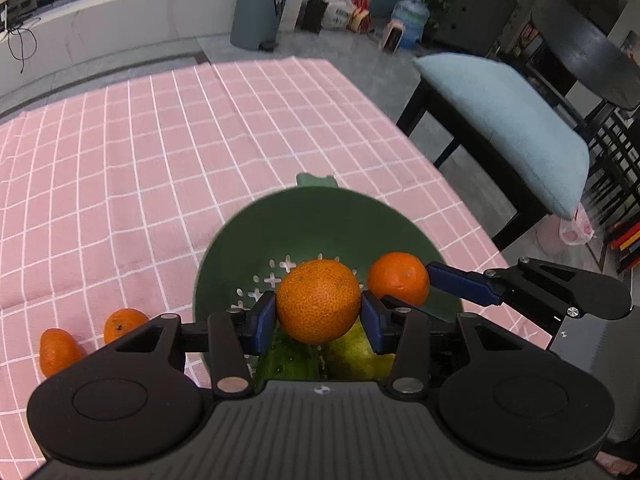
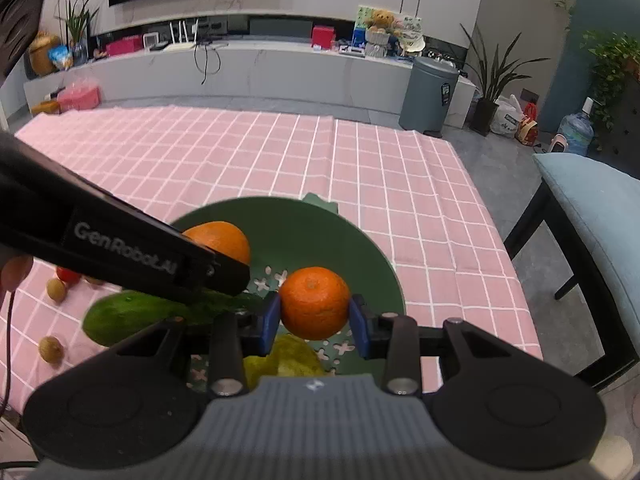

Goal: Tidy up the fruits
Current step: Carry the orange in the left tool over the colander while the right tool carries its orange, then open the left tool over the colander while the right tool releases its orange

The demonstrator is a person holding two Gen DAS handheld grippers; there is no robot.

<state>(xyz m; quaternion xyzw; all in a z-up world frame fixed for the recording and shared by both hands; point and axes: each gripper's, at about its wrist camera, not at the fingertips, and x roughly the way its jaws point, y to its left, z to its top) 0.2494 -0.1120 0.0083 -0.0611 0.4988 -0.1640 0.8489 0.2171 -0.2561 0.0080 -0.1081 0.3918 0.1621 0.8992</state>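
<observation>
My left gripper (image 1: 319, 314) is shut on an orange (image 1: 318, 300) and holds it above the green colander bowl (image 1: 304, 216). My right gripper (image 2: 314, 314) is shut on a second orange (image 2: 314, 302) over the same bowl (image 2: 304, 224); this orange also shows in the left wrist view (image 1: 398, 278). The left gripper's orange shows in the right wrist view (image 2: 220, 240), partly hidden by the left tool. A yellow-green pear (image 1: 352, 354) and a green cucumber (image 2: 132, 314) lie in the bowl beneath.
Two oranges (image 1: 124, 324) (image 1: 58, 350) lie on the pink checked tablecloth (image 1: 160, 140) left of the bowl. Several small brown fruits (image 2: 51, 349) and a red one (image 2: 68, 275) lie on the cloth. A blue-cushioned bench (image 1: 508, 120) stands past the table's right edge.
</observation>
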